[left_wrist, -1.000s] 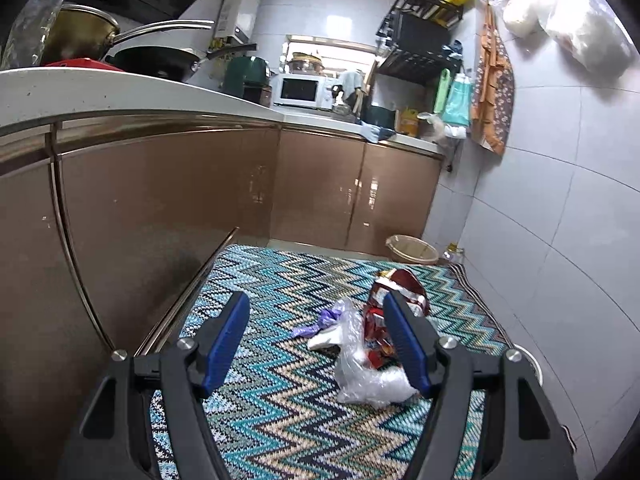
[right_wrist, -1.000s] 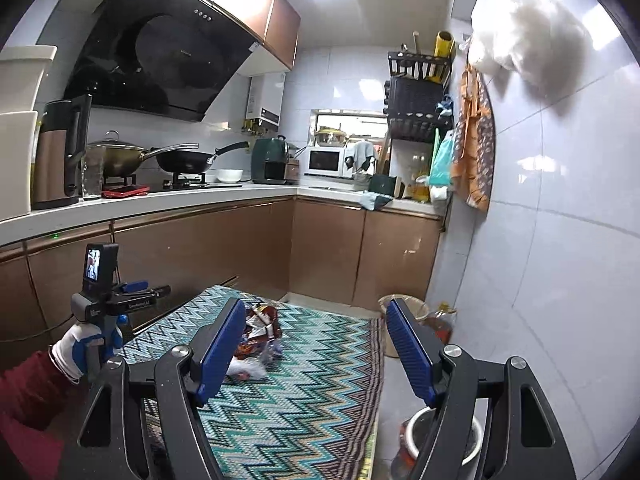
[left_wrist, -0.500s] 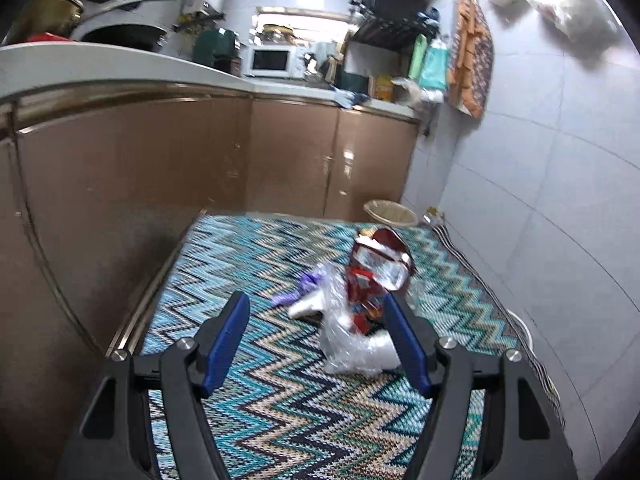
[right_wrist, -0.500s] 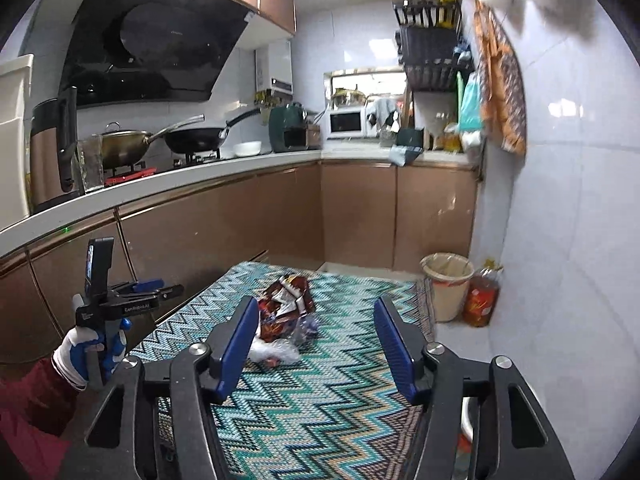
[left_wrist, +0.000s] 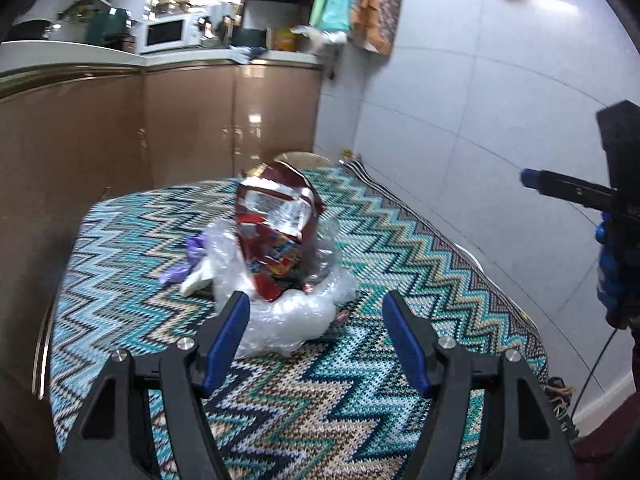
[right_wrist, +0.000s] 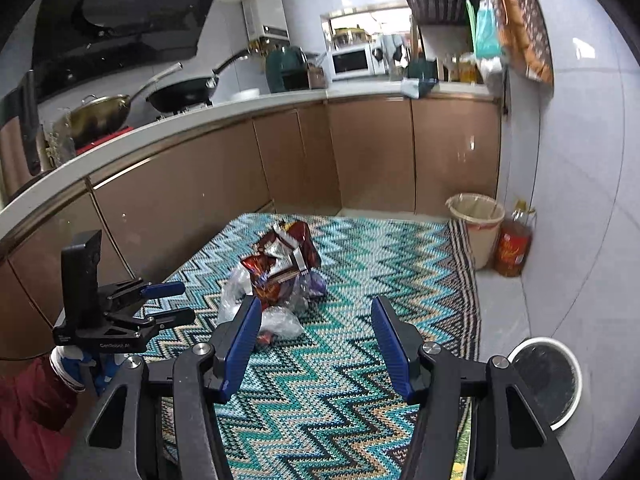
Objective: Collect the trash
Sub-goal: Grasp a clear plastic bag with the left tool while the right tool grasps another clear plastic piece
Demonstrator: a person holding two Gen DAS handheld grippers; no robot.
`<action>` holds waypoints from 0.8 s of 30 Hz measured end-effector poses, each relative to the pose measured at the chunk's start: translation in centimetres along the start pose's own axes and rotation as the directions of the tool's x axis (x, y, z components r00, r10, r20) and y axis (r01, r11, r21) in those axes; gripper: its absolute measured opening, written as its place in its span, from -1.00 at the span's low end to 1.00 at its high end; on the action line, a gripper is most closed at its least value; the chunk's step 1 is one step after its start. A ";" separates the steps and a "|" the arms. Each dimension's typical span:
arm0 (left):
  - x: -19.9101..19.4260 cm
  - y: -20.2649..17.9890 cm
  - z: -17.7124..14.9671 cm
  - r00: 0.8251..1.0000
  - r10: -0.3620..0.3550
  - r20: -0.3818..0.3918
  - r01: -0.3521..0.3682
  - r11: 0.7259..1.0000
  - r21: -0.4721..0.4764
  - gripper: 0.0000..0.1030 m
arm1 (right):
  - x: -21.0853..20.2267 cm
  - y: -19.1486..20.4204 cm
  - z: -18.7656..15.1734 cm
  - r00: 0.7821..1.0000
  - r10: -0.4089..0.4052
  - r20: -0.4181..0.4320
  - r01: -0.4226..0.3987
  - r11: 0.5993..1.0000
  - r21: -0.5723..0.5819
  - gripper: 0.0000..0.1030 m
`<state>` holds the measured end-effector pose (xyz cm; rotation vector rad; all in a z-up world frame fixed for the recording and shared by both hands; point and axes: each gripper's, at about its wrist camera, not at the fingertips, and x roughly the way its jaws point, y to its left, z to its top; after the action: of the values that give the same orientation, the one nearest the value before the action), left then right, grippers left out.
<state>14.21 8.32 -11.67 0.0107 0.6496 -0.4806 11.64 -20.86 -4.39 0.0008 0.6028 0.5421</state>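
Observation:
A pile of trash lies on the zigzag rug [left_wrist: 400, 248]: a crumpled red snack bag [left_wrist: 276, 224], clear plastic wrap [left_wrist: 288, 312] and a purple scrap [left_wrist: 176, 274]. My left gripper [left_wrist: 316, 300] is open and empty, close above the pile's near edge. My right gripper [right_wrist: 312, 312] is open and empty, farther back from the same pile, where the red bag [right_wrist: 284, 256] and clear plastic [right_wrist: 280, 320] show. The left gripper [right_wrist: 166, 300] shows in the right wrist view, left of the pile. The right gripper [left_wrist: 536, 178] shows at the left wrist view's right edge.
A beige waste bin [right_wrist: 476, 220] stands at the rug's far right corner beside an oil bottle [right_wrist: 514, 240]. A round white container [right_wrist: 548, 380] sits on the floor at the right wall. Brown cabinets [right_wrist: 240, 184] line the left and far sides.
Both grippers have moved closer to the trash pile and lower. The left one has swung right, so the pile is now between its fingers.

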 end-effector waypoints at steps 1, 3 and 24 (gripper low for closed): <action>0.7 0.0 0.1 1.000 -0.013 -0.012 0.014 1.000 0.013 0.29 | 0.7 -0.2 -0.1 1.000 0.004 -0.012 -0.004 1.000 0.006 0.06; 1.8 0.0 0.2 0.999 -0.030 -0.034 0.032 0.999 0.035 0.22 | 1.7 -0.7 -0.3 0.999 0.010 -0.030 -0.009 1.000 0.016 0.06; 8.1 3.3 -1.5 0.971 -0.130 -0.199 0.133 0.991 0.004 -0.14 | 14.3 -1.7 0.6 0.975 0.133 -0.178 -0.122 0.990 0.075 -0.04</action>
<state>20.38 8.04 -18.02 0.0322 0.8455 -0.6183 22.59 -15.30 -11.88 0.0506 0.8033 0.6521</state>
